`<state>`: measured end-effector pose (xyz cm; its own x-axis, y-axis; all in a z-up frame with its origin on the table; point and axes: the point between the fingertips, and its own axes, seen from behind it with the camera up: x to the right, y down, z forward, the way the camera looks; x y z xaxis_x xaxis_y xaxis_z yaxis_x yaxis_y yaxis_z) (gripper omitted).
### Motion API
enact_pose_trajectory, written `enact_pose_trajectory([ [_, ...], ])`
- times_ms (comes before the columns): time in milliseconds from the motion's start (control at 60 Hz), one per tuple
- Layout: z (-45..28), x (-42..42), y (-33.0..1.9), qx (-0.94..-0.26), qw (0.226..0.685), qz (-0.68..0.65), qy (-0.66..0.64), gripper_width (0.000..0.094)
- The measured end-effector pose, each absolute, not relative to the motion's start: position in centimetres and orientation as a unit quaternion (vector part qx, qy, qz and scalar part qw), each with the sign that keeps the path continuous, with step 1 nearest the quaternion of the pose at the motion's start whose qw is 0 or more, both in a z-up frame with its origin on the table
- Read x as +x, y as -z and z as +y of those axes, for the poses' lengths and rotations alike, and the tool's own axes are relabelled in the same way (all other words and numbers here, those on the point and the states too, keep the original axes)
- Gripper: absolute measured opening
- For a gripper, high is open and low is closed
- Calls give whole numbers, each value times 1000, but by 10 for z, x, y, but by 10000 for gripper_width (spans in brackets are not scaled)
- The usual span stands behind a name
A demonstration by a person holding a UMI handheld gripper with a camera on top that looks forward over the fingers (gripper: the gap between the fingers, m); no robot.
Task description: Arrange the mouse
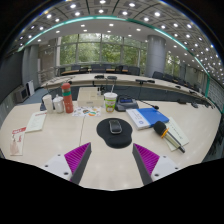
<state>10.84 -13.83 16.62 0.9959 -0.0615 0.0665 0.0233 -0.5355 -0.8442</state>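
Note:
A grey mouse (115, 127) lies on a round dark mouse pad (116, 132) on the pale table (110, 165), straight ahead of my fingers and well beyond their tips. My gripper (112, 153) is open and empty; its two purple pads (77, 156) stand wide apart above bare tabletop. Nothing is between the fingers.
A blue book (146, 117) and a white object with a pen (174, 136) lie right of the pad. Papers (37, 121), bottles (67, 102) and a cup (110, 101) stand left and behind. A long desk and chairs stand beyond.

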Motion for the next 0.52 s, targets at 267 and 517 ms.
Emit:
enact_pose_trajectory([
  [267,-237,79,-204,-863,502,-4,58,855],
  [517,-262,70,-217,-860,509,3,47,852],
])
